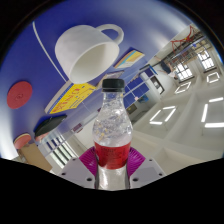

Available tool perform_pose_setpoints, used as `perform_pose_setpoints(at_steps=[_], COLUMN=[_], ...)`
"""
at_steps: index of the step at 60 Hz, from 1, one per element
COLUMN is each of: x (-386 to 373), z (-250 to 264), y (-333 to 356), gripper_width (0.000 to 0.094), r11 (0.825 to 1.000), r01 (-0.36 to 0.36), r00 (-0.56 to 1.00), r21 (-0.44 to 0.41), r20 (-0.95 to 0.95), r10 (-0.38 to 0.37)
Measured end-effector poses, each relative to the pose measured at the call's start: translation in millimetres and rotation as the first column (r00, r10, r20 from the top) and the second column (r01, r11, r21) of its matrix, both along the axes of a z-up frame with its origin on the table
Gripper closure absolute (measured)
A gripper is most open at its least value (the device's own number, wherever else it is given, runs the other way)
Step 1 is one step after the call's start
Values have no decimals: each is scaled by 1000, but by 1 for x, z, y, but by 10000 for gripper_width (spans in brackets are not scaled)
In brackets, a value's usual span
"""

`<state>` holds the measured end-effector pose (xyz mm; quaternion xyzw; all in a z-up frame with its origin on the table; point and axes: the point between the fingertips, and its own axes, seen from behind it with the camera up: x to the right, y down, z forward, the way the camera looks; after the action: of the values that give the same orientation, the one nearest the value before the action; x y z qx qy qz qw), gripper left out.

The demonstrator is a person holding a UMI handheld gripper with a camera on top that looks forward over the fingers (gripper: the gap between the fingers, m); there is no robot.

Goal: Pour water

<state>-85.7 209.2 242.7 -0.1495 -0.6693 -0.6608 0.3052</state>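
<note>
A clear plastic bottle (112, 130) with a dark cap and a red label stands upright between my fingers, its label band pressed by the magenta pads (91, 160) on both sides. My gripper (112, 165) is shut on the bottle. Beyond the bottle a white cup (85, 48) with a handle appears tilted against a blue surface (35, 75); the whole view is tipped steeply, so the room looks slanted.
A red round object (19, 95) lies on the blue surface beside the cup. A yellow and red flat packet (75, 97) lies just behind the bottle. Beyond are windows, ceiling lights (165, 113) and room walls.
</note>
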Motion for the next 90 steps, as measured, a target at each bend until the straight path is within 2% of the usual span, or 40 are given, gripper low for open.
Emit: perform_pose_setpoints(at_steps=[6, 11, 17, 21, 25, 30, 37, 43, 48, 51, 53, 54, 57, 60, 63, 69, 75, 76, 82, 87, 90], x=[2, 1, 8, 9, 11, 32, 51, 60, 70, 78, 70, 83, 88, 93, 75, 103, 95, 95, 98, 98, 97], z=[-19, -5, 33, 70, 109, 148, 163, 126, 84, 49, 5, 9, -22, -46, -97, -116, -156, -147, -151, -147, -154], y=[4, -1, -1, -5, -20, -25, -31, -35, -22, -15, -13, -19, -16, -13, -1, -16, -10, -9, -14, -13, -14], gripper_width=[595, 598, 595, 595, 595, 595, 593, 591, 596, 595, 591, 593, 593, 592, 594, 595, 590, 591, 561, 470, 406], r11=[1000, 999, 1000, 999, 998, 991, 969, 941, 919, 910, 900, 895, 882, 877, 873, 855, 840, 861, 874, 872, 862], r01=[-2, -32, -20, -45, -68, -129, -237, -317, -360, -368, -378, -383, -390, -387, -381, -382, -384, -384, -361, -351, -347], r00=[1000, 997, 960, 885, 734, 395, -101, -426, -566, -601, -622, -630, -652, -661, -666, -659, -683, -689, -691, -694, -694], r21=[-26, -17, -4, 3, 13, -42, -68, -118, -160, -192, -215, -227, -262, -286, -306, -350, -384, -333, -326, -340, -369], r20=[11, -64, -278, -463, -677, -919, -990, -869, -746, -698, -661, -645, -598, -577, -564, -546, -495, -518, -536, -531, -517], r10=[2, 31, 18, 41, 58, 12, -95, -252, -351, -390, -419, -433, -466, -480, -488, -518, -538, -507, -485, -486, -501])
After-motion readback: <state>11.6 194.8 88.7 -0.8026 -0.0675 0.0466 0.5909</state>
